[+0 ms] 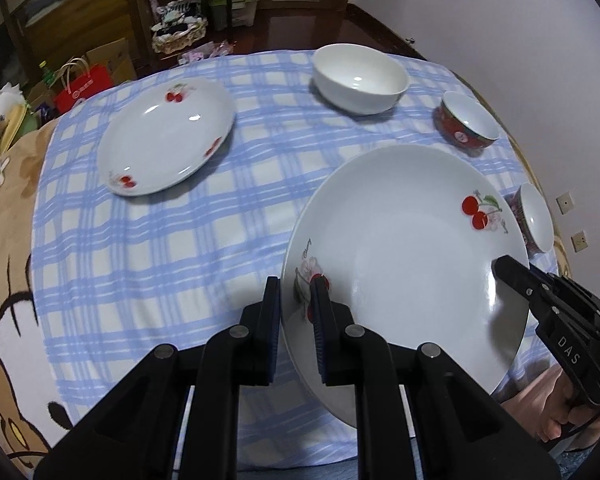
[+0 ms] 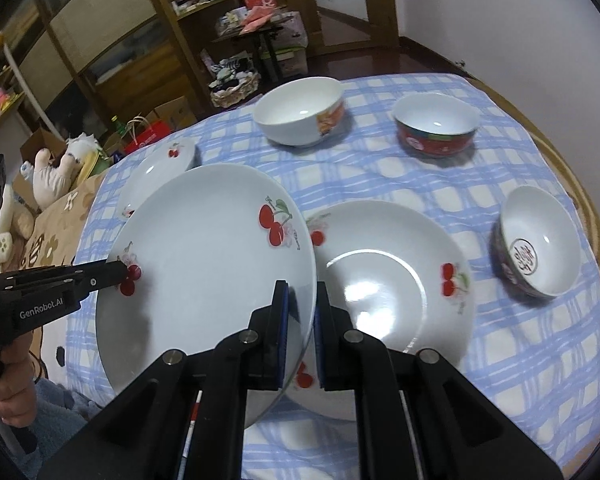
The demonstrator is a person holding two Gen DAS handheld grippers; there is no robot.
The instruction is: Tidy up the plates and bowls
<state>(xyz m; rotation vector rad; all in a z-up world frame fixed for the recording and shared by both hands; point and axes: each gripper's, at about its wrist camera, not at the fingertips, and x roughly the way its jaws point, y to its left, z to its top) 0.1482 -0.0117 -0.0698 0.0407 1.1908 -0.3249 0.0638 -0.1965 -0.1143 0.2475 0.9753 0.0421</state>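
Both tools had pinched onto one cherry-print plate [image 2: 204, 272], held clear of the checked cloth [image 1: 160, 240] covering the surface. The left tool [image 1: 296, 292] was nearly shut on the plate's rim at about 8 o'clock in its own view, one finger above the rim and one below. The right tool [image 2: 300, 296] was clamped the same way on the opposite rim, at about 4 o'clock of the plate in the right wrist view. Gripping opposite edges likely kept the wide, shallow plate from tipping.

In the right wrist view a second cherry plate [image 2: 400, 280] lay on the cloth just beside and partly beneath the held one, at 3 o'clock; a third plate [image 1: 168, 136] sat at 10 o'clock in the left view. A white bowl [image 1: 360, 78] and two red-sided bowls [image 1: 468, 124] [image 2: 540, 248] stood apart toward 12 and 2 o'clock, probably awaiting their own stacking.
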